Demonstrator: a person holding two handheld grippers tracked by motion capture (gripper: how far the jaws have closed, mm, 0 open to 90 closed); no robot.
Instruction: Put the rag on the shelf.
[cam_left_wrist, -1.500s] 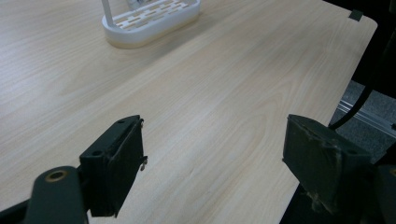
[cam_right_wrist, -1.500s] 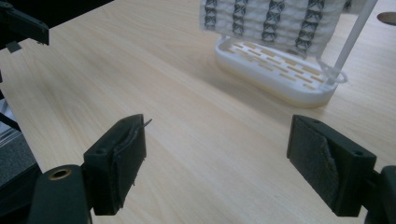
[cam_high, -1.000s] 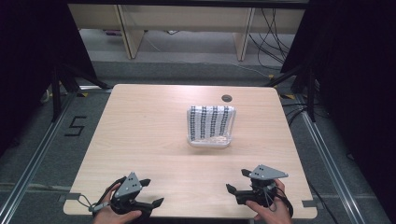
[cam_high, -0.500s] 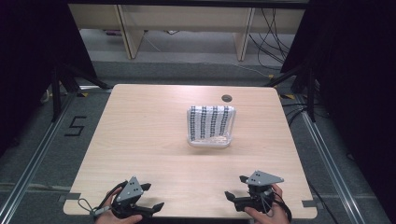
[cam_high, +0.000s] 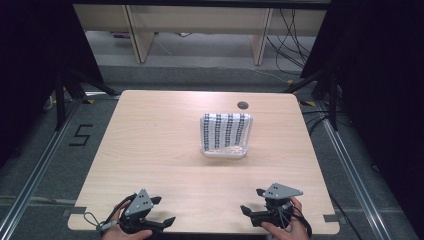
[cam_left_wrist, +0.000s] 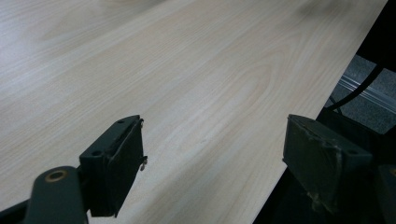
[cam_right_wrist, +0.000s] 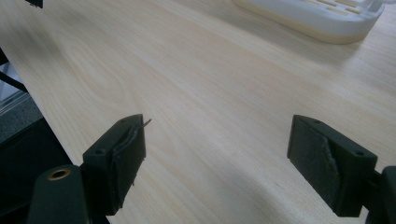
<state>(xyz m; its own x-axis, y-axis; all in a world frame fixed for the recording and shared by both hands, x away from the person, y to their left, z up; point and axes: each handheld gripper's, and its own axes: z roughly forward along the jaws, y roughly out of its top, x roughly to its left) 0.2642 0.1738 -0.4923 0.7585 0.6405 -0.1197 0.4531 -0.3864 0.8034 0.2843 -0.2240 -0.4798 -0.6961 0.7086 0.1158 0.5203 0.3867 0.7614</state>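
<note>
A white slotted tray (cam_high: 225, 149) holding a white cloth with dark stripes (cam_high: 225, 131) sits right of the table's middle. In the right gripper view its white rim (cam_right_wrist: 322, 18) crosses the top right. My left gripper (cam_high: 164, 210) lies at the near left edge, jaws wide apart and pointing right, with nothing between them. Bare wood shows between the jaws of the left gripper (cam_left_wrist: 212, 158) in its own view. My right gripper (cam_high: 252, 200) rests at the near right edge, jaws apart and pointing left, holding nothing. In its own view the right gripper (cam_right_wrist: 217, 158) spans bare wood.
The light wooden table (cam_high: 150, 150) has a round cable hole (cam_high: 243, 105) near its far edge. Dark floor, metal rails and cables surround it. The table's near edge (cam_left_wrist: 299, 135) runs just beside the left gripper's jaw.
Both grippers have drawn back toward the table's near edge, still wide apart. The tray and cloth have not moved.
</note>
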